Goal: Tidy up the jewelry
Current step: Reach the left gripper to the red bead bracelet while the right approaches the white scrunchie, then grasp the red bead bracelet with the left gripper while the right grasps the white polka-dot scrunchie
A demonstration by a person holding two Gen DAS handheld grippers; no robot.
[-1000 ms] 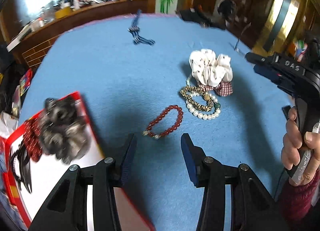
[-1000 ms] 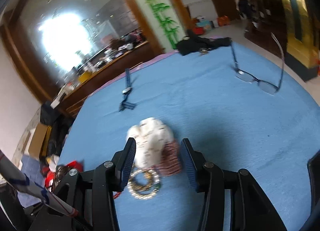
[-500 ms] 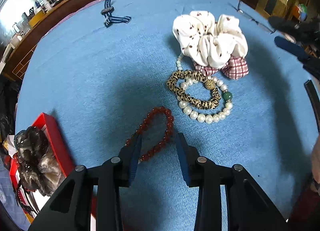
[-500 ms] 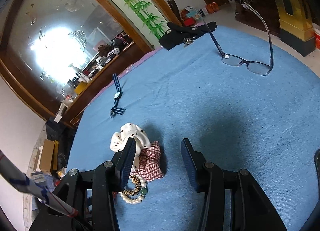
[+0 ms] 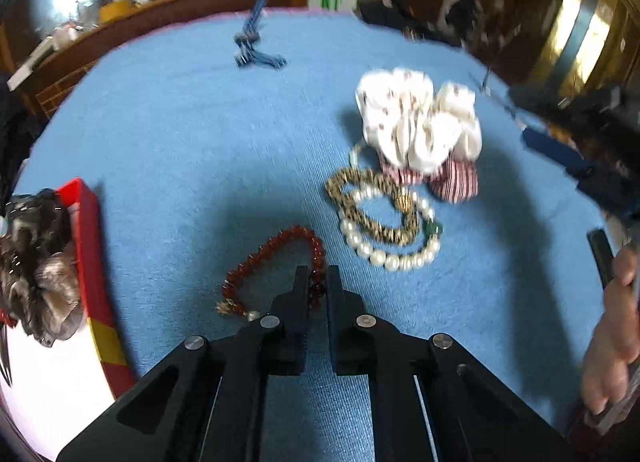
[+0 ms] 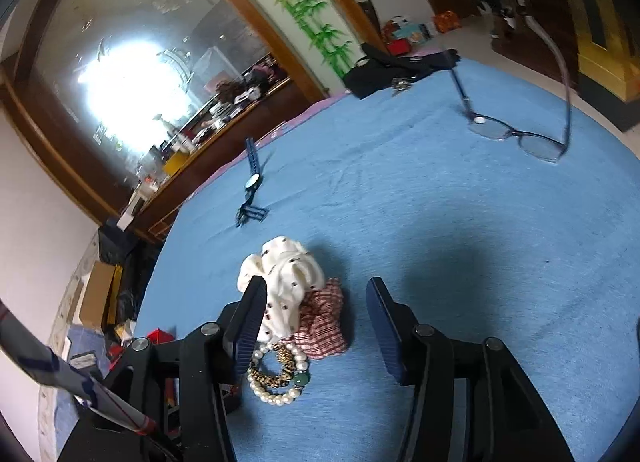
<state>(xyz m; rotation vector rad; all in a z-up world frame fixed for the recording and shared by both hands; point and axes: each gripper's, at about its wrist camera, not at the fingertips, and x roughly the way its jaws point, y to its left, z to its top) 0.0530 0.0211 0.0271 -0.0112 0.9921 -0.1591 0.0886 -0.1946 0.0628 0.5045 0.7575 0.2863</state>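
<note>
The red bead bracelet (image 5: 276, 266) lies on the blue cloth (image 5: 180, 134), long axis running from the near left up to the far right. The left gripper (image 5: 317, 282) is pinched on its right-hand strand, directly ahead of the fingers. The red box (image 5: 90, 246) sits to the left, near. The right gripper (image 6: 316, 326) hangs wide, empty, above the white scrunchie (image 6: 284, 274), farther off.

Bare blue tablecloth (image 6: 460, 230) is lying open across the far middle. The white scrunchie (image 5: 416, 118), plaid scrunchie (image 5: 454, 178), leopard bracelet (image 5: 372, 202) and pearl bracelet (image 5: 392, 246) are crowding together. The red box (image 5: 90, 246) is walling the left edge; glasses (image 6: 516, 134) and a blue watch (image 6: 252, 186) are sitting well apart.
</note>
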